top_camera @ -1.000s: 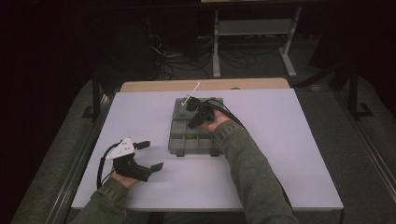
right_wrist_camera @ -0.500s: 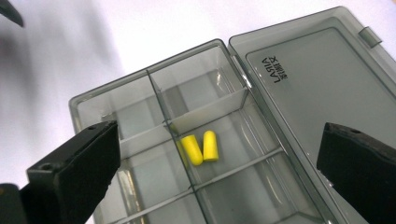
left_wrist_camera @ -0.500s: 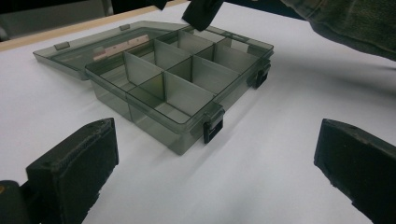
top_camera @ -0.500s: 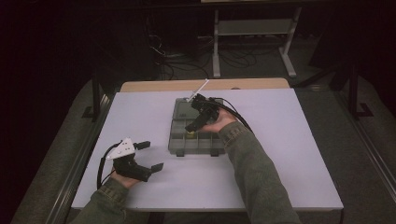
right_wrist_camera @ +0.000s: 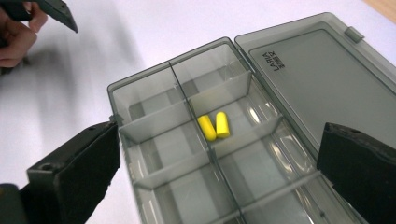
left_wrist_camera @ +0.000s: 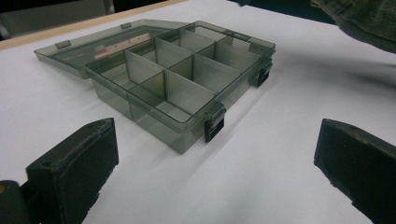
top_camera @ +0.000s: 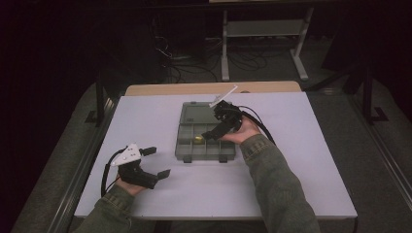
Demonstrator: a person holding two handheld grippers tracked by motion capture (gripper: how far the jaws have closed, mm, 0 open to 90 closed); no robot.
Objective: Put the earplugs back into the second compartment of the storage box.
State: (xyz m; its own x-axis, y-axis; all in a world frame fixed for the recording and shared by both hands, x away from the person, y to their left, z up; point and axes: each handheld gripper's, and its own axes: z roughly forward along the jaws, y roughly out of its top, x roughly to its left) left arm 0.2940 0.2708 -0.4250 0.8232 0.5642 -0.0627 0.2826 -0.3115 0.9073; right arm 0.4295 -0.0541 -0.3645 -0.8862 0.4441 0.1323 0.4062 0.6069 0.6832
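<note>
We look down on the white desk (top_camera: 291, 160), where a smoky compartment box (top_camera: 203, 131) sits near the middle toward the far edge, its lid (top_camera: 197, 112) folded flat on the desk behind it. Our right gripper (top_camera: 224, 122) hangs over the box's right side, higher than it was a second ago, when it dipped low into the compartments. Its jaws stand wide apart with nothing between them. Our left gripper (top_camera: 154, 162) rests near the desk's front-left corner, unmoved, jaws also spread and empty, facing the box's latches (left_wrist_camera: 214, 127).

In the right gripper view, two yellow earplugs (right_wrist_camera: 213, 125) lie side by side, touching, in one middle compartment; the neighbouring compartments look bare. We judge that the plugs have just been let go there and the right gripper is backing away from the drop. That would leave the placing done, with shutting the lid the likely remaining step.
</note>
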